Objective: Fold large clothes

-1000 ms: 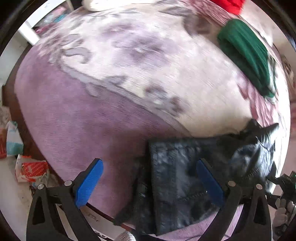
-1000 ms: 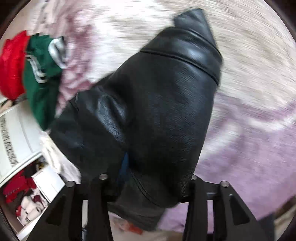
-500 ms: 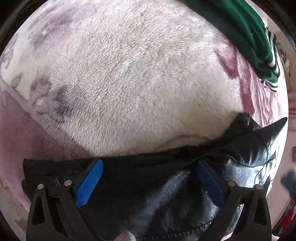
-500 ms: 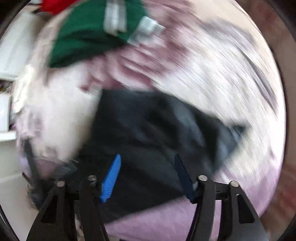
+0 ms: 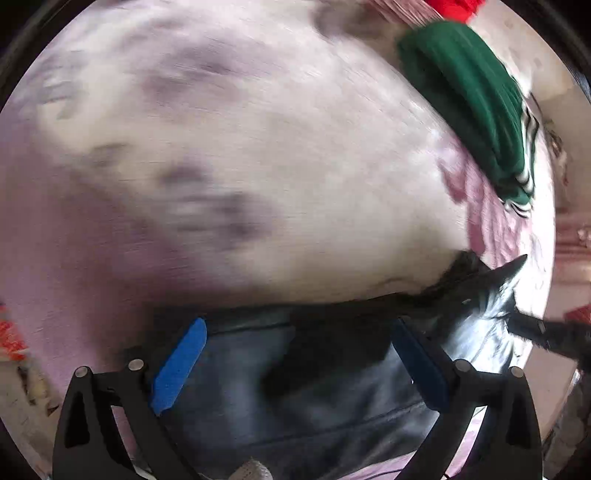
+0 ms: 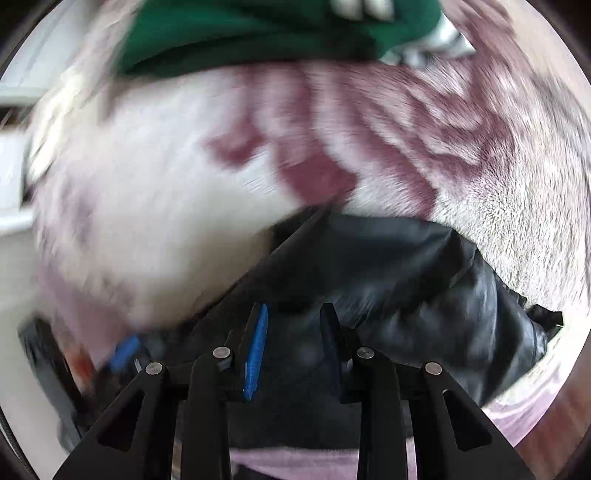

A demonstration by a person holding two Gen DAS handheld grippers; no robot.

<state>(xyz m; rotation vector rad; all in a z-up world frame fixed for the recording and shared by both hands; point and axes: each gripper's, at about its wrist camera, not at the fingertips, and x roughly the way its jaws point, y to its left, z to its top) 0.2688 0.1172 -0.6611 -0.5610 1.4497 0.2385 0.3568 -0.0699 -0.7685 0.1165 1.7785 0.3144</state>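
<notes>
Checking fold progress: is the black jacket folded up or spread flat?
Partly folded: the black jacket lies bunched in overlapping layers on the blanket, its collar point sticking out; not neat yet.

**Fleece and clutter around the work area**

A fluffy cream and purple patterned fleece blanket (image 5: pixel 280 155) fills both views, its maroon striped motif (image 6: pixel 369 122) toward two o'clock. A red fabric item (image 5: pixel 458 5) shows at one o'clock in the left wrist view. White shelving (image 6: pixel 11 162), blurred, sits at nine o'clock in the right wrist view.

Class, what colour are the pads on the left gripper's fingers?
Blue pads, clearest in the left wrist view.
</notes>
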